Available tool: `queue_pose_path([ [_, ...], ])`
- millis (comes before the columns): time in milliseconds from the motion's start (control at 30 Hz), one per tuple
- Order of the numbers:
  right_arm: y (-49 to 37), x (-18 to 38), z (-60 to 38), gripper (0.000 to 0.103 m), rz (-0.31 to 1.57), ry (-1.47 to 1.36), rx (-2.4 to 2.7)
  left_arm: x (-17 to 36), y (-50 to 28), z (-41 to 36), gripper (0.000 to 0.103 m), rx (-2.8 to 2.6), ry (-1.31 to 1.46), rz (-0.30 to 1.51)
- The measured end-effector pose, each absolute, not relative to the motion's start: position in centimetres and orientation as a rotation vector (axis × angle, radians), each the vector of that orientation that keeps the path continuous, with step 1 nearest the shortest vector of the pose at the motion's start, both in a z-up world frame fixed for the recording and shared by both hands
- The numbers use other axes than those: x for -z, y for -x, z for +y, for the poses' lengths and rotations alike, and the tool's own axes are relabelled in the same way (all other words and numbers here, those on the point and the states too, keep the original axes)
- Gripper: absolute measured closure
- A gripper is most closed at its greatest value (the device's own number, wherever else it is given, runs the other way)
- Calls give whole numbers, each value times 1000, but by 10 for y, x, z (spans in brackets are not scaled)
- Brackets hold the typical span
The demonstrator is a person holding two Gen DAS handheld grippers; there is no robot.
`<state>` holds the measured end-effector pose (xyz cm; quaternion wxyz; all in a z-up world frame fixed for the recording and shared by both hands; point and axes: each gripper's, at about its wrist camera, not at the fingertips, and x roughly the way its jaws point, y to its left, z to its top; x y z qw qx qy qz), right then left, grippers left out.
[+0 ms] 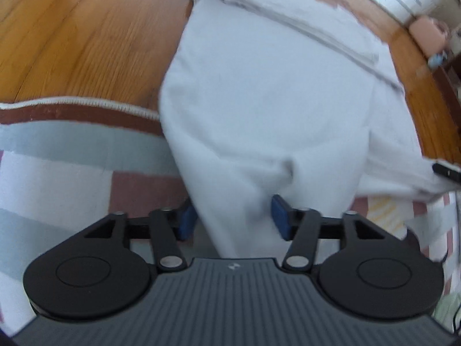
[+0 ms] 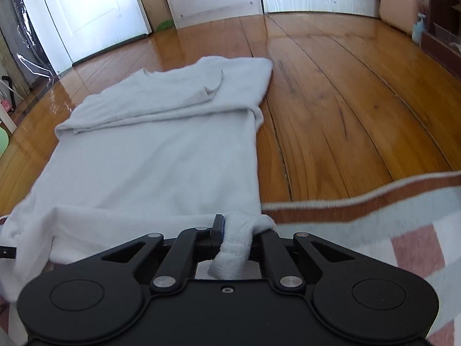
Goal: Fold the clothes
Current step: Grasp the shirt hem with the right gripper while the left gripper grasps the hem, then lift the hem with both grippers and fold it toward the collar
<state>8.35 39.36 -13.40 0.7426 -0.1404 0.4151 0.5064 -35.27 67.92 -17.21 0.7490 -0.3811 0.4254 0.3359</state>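
Shirt (image 2: pixel 161 150) lies white on floor (image 2: pixel 345 115), hem end over rug (image 2: pixel 389 216). My right gripper (image 2: pixel 237 240) pinches hem corner to anchor it. My left gripper (image 1: pixel 232 219) straddles the other hem edge, fingers (image 1: pixel 280 216) spread, cloth between, not clamped.

Two close downward views, shared garment (image 1: pixel 259 101)

Bright, even daylight fills both views. The floor (image 2: pixel 331 92) shines with glare towards its far edge near the white door (image 2: pixel 86 11). The left wrist view is smeared by motion blur; the right is sharper. Fisheye bending curves planks and walls at the edges.
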Motion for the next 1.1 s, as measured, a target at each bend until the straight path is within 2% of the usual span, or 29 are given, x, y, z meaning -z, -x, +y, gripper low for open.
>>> queue_pose_path([
  [133, -84, 126, 392, 96, 906, 302, -1121, 175, 355, 680, 30, -733, 858, 950],
  [300, -80, 117, 392, 96, 874, 328, -1138, 176, 346, 675, 28, -667, 893, 931],
  [367, -78, 119, 392, 95, 874, 338, -1139, 173, 343, 671, 51, -643, 872, 901],
  [400, -76, 119, 392, 94, 875, 346, -1141, 170, 340, 669, 81, -632, 850, 886],
  [433, -75, 120, 392, 93, 876, 354, -1143, 166, 338, 667, 97, -624, 827, 866],
  [600, -66, 112, 392, 93, 814, 401, -1171, 133, 315, 679, 97, -625, 758, 707],
  [667, -66, 102, 398, 93, 779, 401, -1181, 123, 299, 691, 96, -608, 764, 671],
  [767, -67, 91, 407, 93, 733, 382, -1204, 116, 275, 698, 85, -606, 716, 673],
  [867, -67, 97, 411, 93, 766, 388, -1194, 137, 278, 690, 67, -613, 730, 718],
  [900, -66, 101, 410, 93, 776, 391, -1190, 148, 285, 689, 57, -602, 769, 733],
  [933, -66, 107, 408, 92, 790, 397, -1187, 158, 292, 688, 53, -594, 810, 746],
  [1067, -73, 126, 393, 88, 911, 318, -1197, 178, 316, 696, 51, -606, 946, 753],
  [1100, -78, 130, 388, 85, 954, 267, -1200, 178, 319, 697, 44, -607, 976, 742],
])
